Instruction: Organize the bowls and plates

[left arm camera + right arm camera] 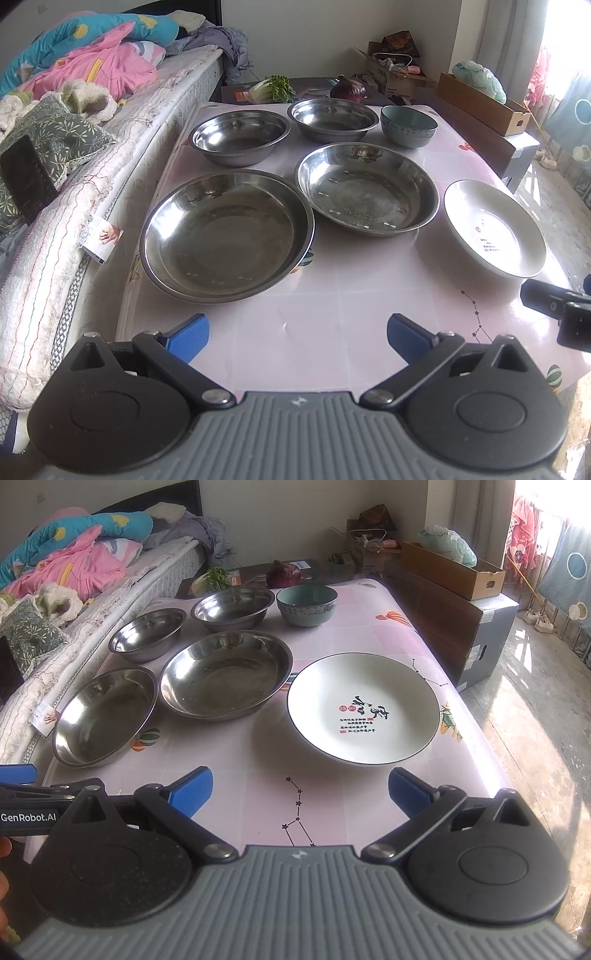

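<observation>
**Steel and ceramic all loose on slick cloth — nothing gripped yet**

Left wrist view: Four stainless dishes are laid out in two rows on the pink tablecloth (332, 314). The near-left steel plate (227, 236) sits close to the table's left edge, with the bed (55, 258) just beside it; little side room is left there. The mid steel plate (367, 186) is just beside it, rims nearly touching. Two steel bowls, far-left (240, 136) and far-centre (334, 118), and a teal bowl (409, 125) are set behind. The white plate (495, 229) lies near the right edge. The left gripper (297, 341) is held spread wide and empty over bare cloth at the near edge.

Risks, as judged: thin steel rims are likely to slip from the blue pads; a neighbouring rim may be knocked when the near-left plate is lifted; the cloth may be dragged.

Right wrist view: The right gripper (301, 794) is also spread and empty, aimed at the white plate (364, 709), whose rim lies close to it. The right table edge is close beyond the plate; a push instead of a pinch could slide it off onto the hard floor (535, 738). Open room is found in the near centre strip between the grippers. The left gripper's finger (16, 773) is seen at the left margin, so crossing paths should be avoided.
</observation>
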Demonstrator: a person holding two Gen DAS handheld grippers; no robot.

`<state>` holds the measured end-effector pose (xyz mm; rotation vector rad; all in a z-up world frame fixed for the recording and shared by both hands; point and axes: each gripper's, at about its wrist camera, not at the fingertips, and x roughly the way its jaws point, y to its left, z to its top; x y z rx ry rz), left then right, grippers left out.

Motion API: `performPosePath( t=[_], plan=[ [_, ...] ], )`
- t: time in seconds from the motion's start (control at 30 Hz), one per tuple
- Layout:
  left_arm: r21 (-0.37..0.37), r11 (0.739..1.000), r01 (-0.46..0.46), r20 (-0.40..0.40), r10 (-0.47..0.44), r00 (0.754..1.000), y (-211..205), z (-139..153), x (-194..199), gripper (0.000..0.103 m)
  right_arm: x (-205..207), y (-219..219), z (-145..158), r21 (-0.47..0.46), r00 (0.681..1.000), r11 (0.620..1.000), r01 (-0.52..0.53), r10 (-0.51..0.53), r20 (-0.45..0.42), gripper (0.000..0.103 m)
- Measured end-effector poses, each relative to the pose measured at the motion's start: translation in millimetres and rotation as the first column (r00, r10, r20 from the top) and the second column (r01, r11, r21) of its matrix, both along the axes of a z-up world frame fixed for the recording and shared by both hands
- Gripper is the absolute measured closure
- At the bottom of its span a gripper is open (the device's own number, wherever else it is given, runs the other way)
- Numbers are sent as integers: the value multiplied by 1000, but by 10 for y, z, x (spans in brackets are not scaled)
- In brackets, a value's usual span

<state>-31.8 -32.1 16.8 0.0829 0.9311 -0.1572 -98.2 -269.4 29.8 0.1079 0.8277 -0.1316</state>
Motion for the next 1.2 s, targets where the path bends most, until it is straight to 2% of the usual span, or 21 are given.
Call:
performPosePath(
  t=[1.2],
  plan=[
    [-11, 999, -47, -19, 47, 999, 148, -58, 85, 0, 183, 114, -69, -12, 998, 999, -49, 48, -30, 1]
  ],
)
